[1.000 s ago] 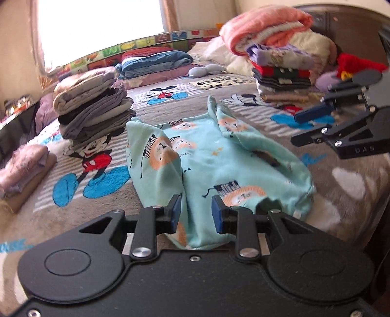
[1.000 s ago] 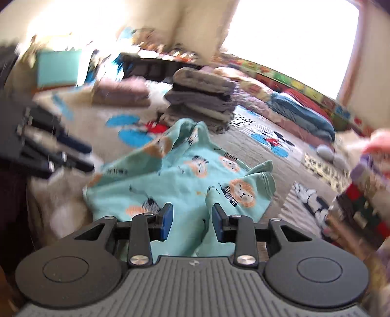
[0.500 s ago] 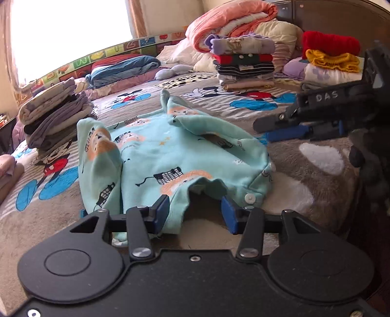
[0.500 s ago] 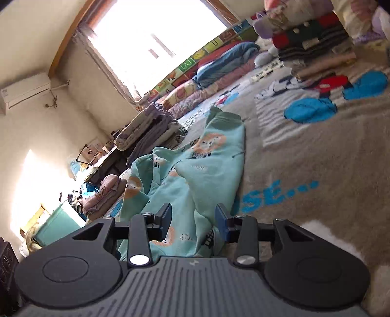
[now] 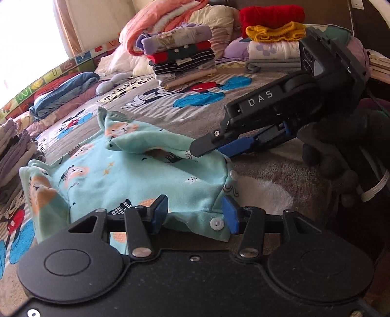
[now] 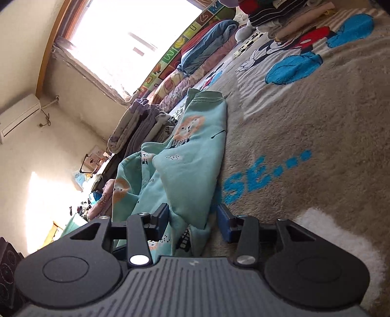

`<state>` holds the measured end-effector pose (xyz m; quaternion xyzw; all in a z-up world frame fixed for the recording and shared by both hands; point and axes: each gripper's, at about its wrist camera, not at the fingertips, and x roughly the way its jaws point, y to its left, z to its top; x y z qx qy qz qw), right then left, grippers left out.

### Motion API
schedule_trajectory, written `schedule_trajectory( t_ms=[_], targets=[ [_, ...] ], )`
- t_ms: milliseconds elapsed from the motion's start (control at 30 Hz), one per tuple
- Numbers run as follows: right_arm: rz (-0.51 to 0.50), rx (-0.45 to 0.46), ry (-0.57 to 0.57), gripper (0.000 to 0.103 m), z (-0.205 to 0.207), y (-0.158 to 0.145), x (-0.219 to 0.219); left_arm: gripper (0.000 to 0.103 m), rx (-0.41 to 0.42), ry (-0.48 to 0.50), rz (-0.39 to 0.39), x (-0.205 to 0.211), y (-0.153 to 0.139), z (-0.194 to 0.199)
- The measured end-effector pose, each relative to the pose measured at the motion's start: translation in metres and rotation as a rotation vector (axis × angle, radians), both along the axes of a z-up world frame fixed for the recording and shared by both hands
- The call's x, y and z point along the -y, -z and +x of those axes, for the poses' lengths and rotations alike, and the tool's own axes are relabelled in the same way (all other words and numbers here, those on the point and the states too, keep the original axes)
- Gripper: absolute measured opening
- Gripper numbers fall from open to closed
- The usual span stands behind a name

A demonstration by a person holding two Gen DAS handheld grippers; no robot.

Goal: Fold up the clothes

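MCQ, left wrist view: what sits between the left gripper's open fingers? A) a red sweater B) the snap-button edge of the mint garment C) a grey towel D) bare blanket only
B: the left gripper straddles the snap-button edge of the mint garment, jaws apart.

This is a bedroom in a home. A big bed has a fuzzy blanket on it with cartoon mice. Stacks of folded clothes sit on the bed, and soft pillows are piled by the dark headboard. Sun comes in a bright window. A white air conditioner hangs high up on the wall.
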<state>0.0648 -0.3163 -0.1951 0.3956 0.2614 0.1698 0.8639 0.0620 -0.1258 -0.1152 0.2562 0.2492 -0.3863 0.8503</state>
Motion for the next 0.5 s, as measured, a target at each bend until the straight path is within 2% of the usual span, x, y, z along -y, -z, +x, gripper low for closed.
schedule_trajectory(
  t_ms=[100,167,233,333,500],
  targets=[
    [-0.024,0.006,-0.007,0.044,0.000,0.000,-0.003,0.048,-0.015,0.004,0.018,-0.001,0.005,0.003],
    [-0.028,0.008,-0.010,0.044,0.001,0.001,-0.004,0.048,-0.047,-0.015,-0.013,-0.006,0.010,0.005],
    [-0.027,0.009,-0.010,0.044,0.001,0.001,-0.004,0.037,-0.070,-0.020,-0.038,-0.009,0.014,0.005],
    [-0.028,0.009,-0.007,0.044,0.000,0.001,-0.004,0.025,-0.057,0.004,-0.039,-0.010,0.016,0.000],
    [-0.025,0.011,0.001,0.045,-0.001,0.001,-0.001,0.010,-0.051,-0.002,-0.072,-0.015,0.017,0.000]
  ],
)
